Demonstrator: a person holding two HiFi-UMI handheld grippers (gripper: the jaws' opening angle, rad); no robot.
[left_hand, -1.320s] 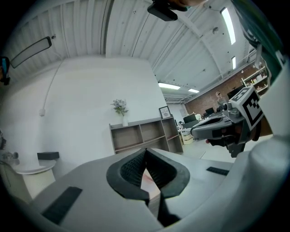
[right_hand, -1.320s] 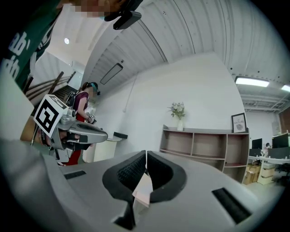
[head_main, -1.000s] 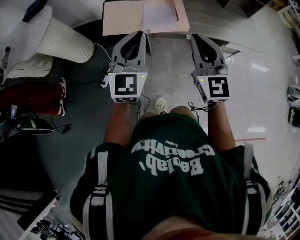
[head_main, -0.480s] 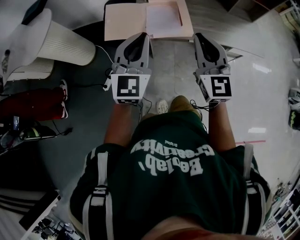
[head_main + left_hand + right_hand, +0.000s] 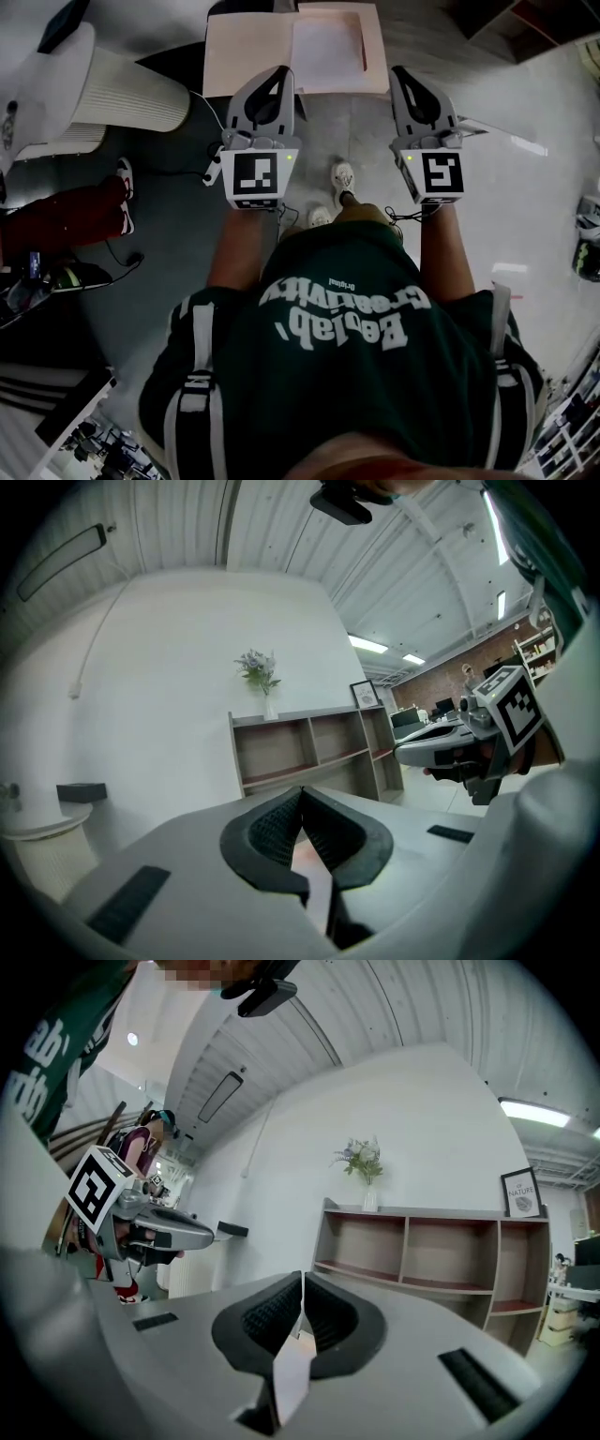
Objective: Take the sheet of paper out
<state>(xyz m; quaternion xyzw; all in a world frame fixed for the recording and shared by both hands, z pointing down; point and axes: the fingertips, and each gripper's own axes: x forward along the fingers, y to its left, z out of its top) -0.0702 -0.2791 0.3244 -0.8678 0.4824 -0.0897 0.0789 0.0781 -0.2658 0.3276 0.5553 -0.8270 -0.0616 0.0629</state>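
Note:
An open beige folder lies ahead at the top of the head view, with a white sheet of paper on its right half. My left gripper points level at the folder's near edge, just short of it. My right gripper is level too, beside the folder's right corner. Both are shut with nothing between the pads; the left gripper and right gripper have their tips touching in their own views. Neither touches the paper.
A white ribbed cylinder stands at the left, with a red object below it. The person's shoe is on the grey floor between the grippers. A wooden shelf unit with a flower vase stands against the white wall ahead.
Both grippers have moved forward and a little down toward the folder, which now shows more fully. The person has taken a step; a shoe has come forward.

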